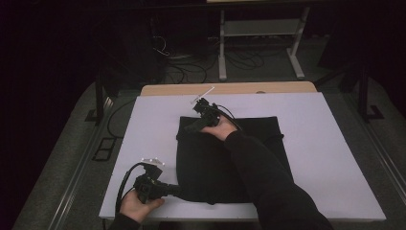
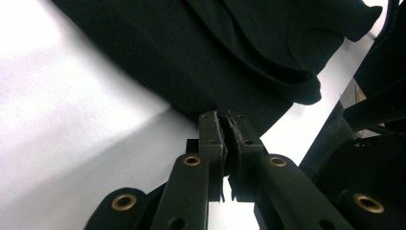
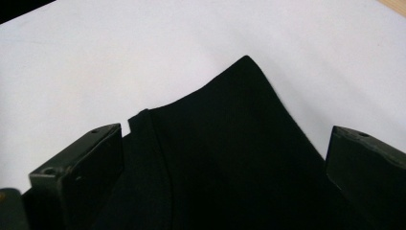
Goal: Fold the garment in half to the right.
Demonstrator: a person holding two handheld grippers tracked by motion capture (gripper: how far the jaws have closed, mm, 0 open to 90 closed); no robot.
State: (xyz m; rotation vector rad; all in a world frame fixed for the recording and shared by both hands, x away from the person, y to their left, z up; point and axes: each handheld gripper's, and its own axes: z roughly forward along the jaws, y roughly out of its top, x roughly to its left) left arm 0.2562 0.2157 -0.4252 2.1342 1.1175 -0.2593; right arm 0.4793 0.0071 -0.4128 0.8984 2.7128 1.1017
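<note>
A black garment is lying spread on the white board in the centre of the high view — mostly flat, so the work looks only begun. The left gripper, at the lower left of that frame, is pinching the garment's near left corner: in the left gripper view its jaws are standing almost together with the fabric edge caught between the pads. The right gripper is reaching over the far left corner, upper centre of the high view; in the right gripper view its jaws are standing wide apart on either side of that corner, not yet pressing on it. Judging from this, one corner is secured and the second grip — then any lifting or folding — is left to do.
</note>
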